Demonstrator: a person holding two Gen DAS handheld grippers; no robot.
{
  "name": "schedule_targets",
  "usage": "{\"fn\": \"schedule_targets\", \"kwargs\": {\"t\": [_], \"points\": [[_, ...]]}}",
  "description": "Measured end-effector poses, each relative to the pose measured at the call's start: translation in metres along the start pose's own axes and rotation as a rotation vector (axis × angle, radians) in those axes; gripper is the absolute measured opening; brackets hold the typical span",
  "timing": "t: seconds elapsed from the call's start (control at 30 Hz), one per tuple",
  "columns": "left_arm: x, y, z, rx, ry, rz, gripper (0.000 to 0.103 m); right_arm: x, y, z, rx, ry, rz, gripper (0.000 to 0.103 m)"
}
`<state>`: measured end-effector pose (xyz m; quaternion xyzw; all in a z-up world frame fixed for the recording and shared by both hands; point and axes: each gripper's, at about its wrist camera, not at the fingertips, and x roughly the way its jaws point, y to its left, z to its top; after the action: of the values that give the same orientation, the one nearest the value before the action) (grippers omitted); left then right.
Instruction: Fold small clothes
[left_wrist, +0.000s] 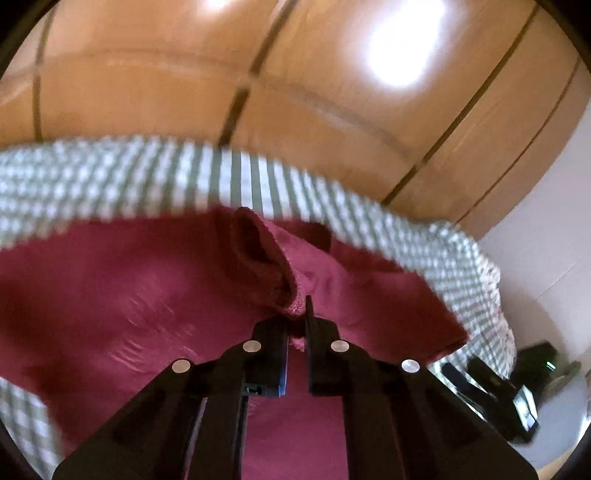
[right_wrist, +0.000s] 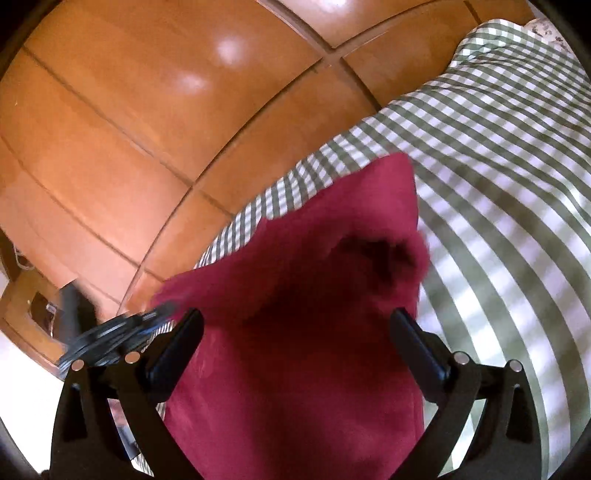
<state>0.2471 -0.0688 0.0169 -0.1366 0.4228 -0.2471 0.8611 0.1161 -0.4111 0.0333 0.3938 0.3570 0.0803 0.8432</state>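
checked cloth (right_wrist: 498, 155): green-and-white gingham, spread flat
wooden panelling (right_wrist: 129, 122): glossy orange-brown, dark seams, rising beyond the checked cloth's far edge
dark devices (left_wrist: 517, 391): blurred, low beside the checked cloth's right end
white wall (left_wrist: 546, 266): right of the panelling

Motion blur smears the checked bedcover (left_wrist: 110, 177) along its far edge in the left wrist view, so its squares run together. The maroon garment (left_wrist: 110, 295) runs under the left tongs (left_wrist: 296, 332), and its lower part is cut off by the frame. In the right wrist view the garment (right_wrist: 295, 369) hides the bedcover (right_wrist: 517, 184) beneath it. A dark blurred object (right_wrist: 110, 332) at the left cannot be identified.
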Motion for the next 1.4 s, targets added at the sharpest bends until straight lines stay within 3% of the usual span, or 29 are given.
{"fn": "schedule_targets", "kwargs": {"t": [0.13, 0.27, 0.4, 0.53, 0.6, 0.67, 0.77, 0.8, 0.83, 0.9, 0.93, 1.0, 1.13, 1.2, 1.3, 1.4], "points": [[-0.036, 0.017, -0.003, 0.038, -0.055, 0.038, 0.006, 0.01, 0.002, 0.002, 0.012, 0.003, 0.007, 0.1], [-0.028, 0.051, -0.017, 0.007, -0.012, 0.122, 0.006, 0.015, 0.007, -0.019, -0.022, 0.077, -0.01, 0.1], [-0.014, 0.066, -0.032, -0.008, 0.012, 0.148, 0.006, 0.003, 0.022, -0.041, -0.112, 0.187, -0.015, 0.101], [-0.017, 0.066, -0.038, 0.016, -0.006, 0.15, 0.006, -0.006, 0.056, -0.035, -0.227, 0.177, -0.004, 0.1], [-0.017, 0.064, -0.039, 0.022, -0.015, 0.154, 0.006, 0.004, 0.069, -0.025, -0.264, 0.147, -0.047, 0.1], [-0.019, 0.065, -0.041, 0.026, -0.022, 0.165, 0.006, 0.027, 0.076, -0.015, -0.307, 0.134, -0.154, 0.1], [-0.013, 0.067, -0.038, 0.052, -0.02, 0.269, 0.006, 0.065, 0.069, -0.016, -0.336, 0.171, -0.313, 0.1], [-0.009, 0.069, -0.037, 0.055, -0.013, 0.32, 0.008, 0.074, 0.064, -0.02, -0.331, 0.19, -0.331, 0.1], [-0.004, 0.071, -0.036, 0.053, -0.004, 0.412, 0.018, 0.08, 0.06, -0.025, -0.33, 0.204, -0.343, 0.1], [-0.002, 0.076, -0.037, 0.029, -0.004, 0.501, 0.027, 0.084, 0.061, -0.038, -0.389, 0.175, -0.389, 0.101], [-0.007, 0.076, -0.038, 0.006, -0.035, 0.528, 0.038, 0.086, 0.062, -0.042, -0.417, 0.164, -0.409, 0.101], [-0.018, 0.068, -0.041, 0.006, -0.11, 0.491, 0.047, 0.088, 0.064, -0.049, -0.451, 0.141, -0.434, 0.101], [-0.009, 0.039, -0.044, 0.138, -0.122, 0.404, 0.047, 0.089, 0.058, -0.048, -0.446, 0.129, -0.433, 0.101], [0.007, 0.033, -0.043, 0.18, -0.1, 0.419, 0.047, 0.087, 0.057, -0.049, -0.454, 0.121, -0.434, 0.101], [0.058, 0.054, -0.04, 0.151, 0.054, 0.506, 0.051, 0.086, 0.055, -0.049, -0.447, 0.112, -0.424, 0.101], [0.062, 0.063, -0.037, 0.133, 0.019, 0.5, 0.056, 0.091, 0.054, -0.047, -0.454, 0.107, -0.425, 0.101]]}}
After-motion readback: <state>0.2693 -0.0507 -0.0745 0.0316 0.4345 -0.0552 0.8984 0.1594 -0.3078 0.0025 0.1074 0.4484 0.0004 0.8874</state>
